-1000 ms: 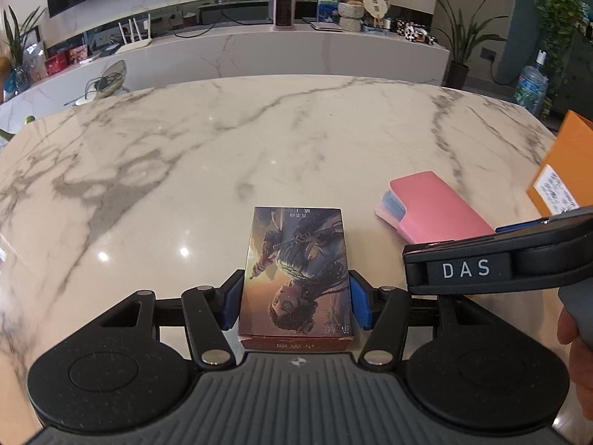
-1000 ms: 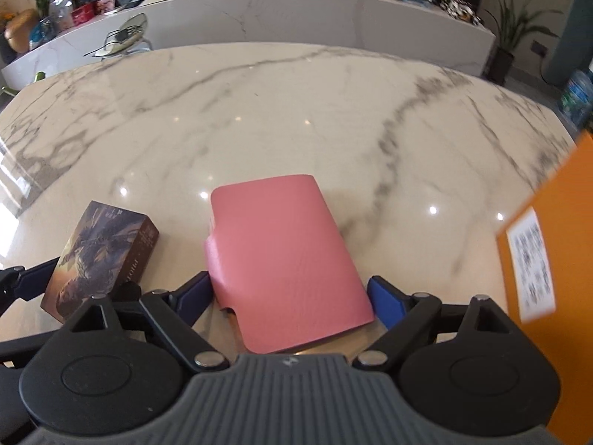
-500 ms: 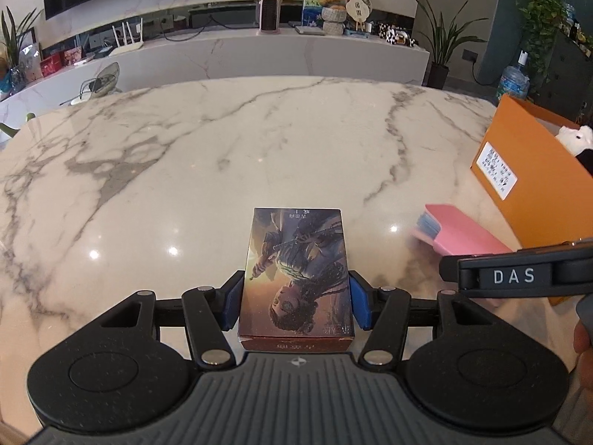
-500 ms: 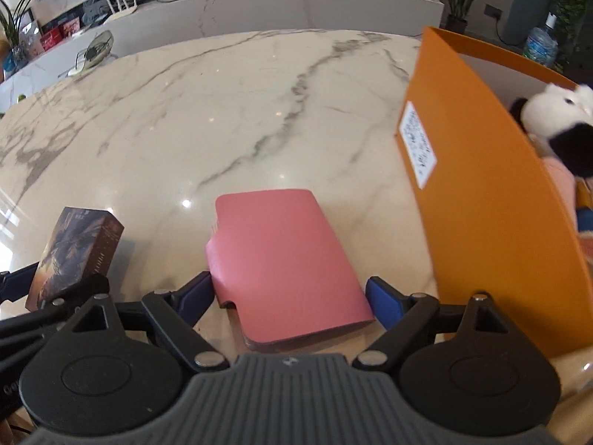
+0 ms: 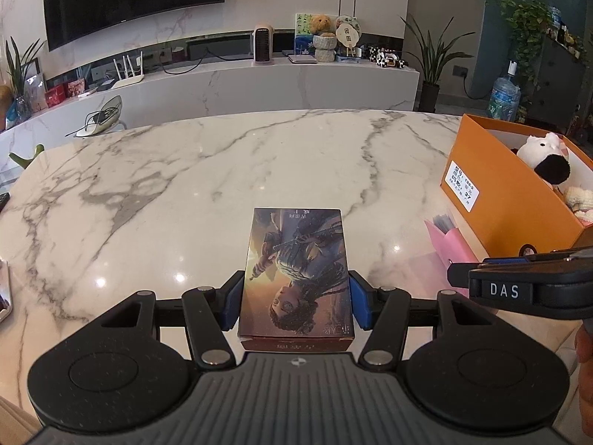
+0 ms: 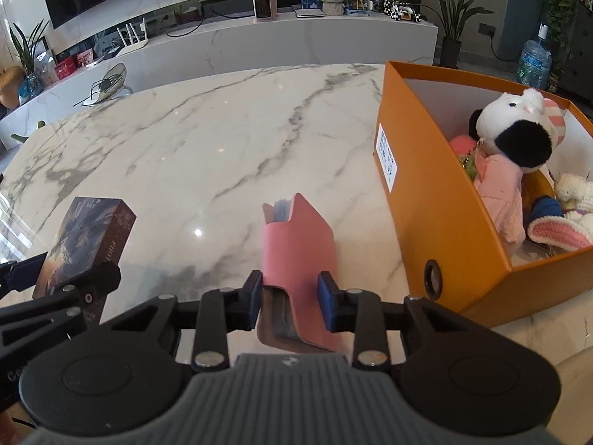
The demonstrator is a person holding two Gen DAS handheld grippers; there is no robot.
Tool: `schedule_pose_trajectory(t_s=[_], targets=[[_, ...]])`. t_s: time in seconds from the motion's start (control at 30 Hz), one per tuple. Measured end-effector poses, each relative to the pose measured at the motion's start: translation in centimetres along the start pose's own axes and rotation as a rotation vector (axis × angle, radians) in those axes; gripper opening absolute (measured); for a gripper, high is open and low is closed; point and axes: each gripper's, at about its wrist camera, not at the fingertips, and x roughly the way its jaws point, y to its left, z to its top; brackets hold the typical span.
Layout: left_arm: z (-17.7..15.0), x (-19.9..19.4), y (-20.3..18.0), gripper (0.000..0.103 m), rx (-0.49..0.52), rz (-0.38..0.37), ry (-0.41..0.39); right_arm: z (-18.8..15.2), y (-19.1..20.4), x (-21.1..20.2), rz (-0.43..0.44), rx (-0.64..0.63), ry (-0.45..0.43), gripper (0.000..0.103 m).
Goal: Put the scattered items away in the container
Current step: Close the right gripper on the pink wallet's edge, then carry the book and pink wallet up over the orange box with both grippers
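**Right tool has just pinched the pink case; both items now held near the box**

Your right tool [image 6: 289, 298] has just been closing. A second ago its blue pads stood wide on either side of the pink case [image 6: 298, 248], which lay flat between them. Now the pads press on the case's two sides and it has buckled into a narrow, folded shape, with its open end and the bluish inserts pointing away from you. It looks lifted, but how far off the table [image 6: 207, 155] I cannot tell.

Your left tool [image 5: 296, 302] is clamped on the picture box [image 5: 296, 270], same as a second ago: pads tight on both long sides, printed face up, held over the table.

The view has swung too. The orange box [image 6: 441, 222] was only a sliver at the right edge; now its open top shows in both views, just right of the pink case. Soft toys [image 6: 519, 141] already fill much of it.

What this means: both scattered items look secured at once, so the pickup is likely done and the carry to the orange box is under way. The case is nearest, so it should probably go in first.

Watch out: the case is soft and squeezed out of shape, so it may slip or spring when you let go. Free room in the orange box looks tight; aim for the near-left corner.
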Motion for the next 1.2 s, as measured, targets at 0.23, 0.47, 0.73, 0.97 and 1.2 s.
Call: schedule_pose_trajectory(t_s=[0.23, 0.47, 0.73, 0.97, 1.2], targets=[[-0.1, 0.0, -0.1, 0.066, -0.002, 0.001, 0.000, -0.4, -0.9, 0.2, -0.005, 0.014, -0.010, 0.038], [-0.3, 0.5, -1.0, 0.066, 0.006, -0.015, 0.026, -0.3, -1.2, 1.4, -0.019, 0.032, -0.003, 0.047], [-0.1, 1.4, -1.3, 0.066, 0.012, -0.019, 0.042, 0.1, -1.0, 1.2, -0.064, 0.011, -0.003, 0.040], [0.1, 1.7, -1.7, 0.066, 0.020, -0.027, 0.047, 1.2, -2.2, 0.3, -0.137, 0.046, 0.015, 0.029], [0.2, 1.8, -2.0, 0.066, 0.029, -0.030, 0.045, 0.6, -1.2, 1.2, -0.179, -0.024, 0.023, 0.035]])
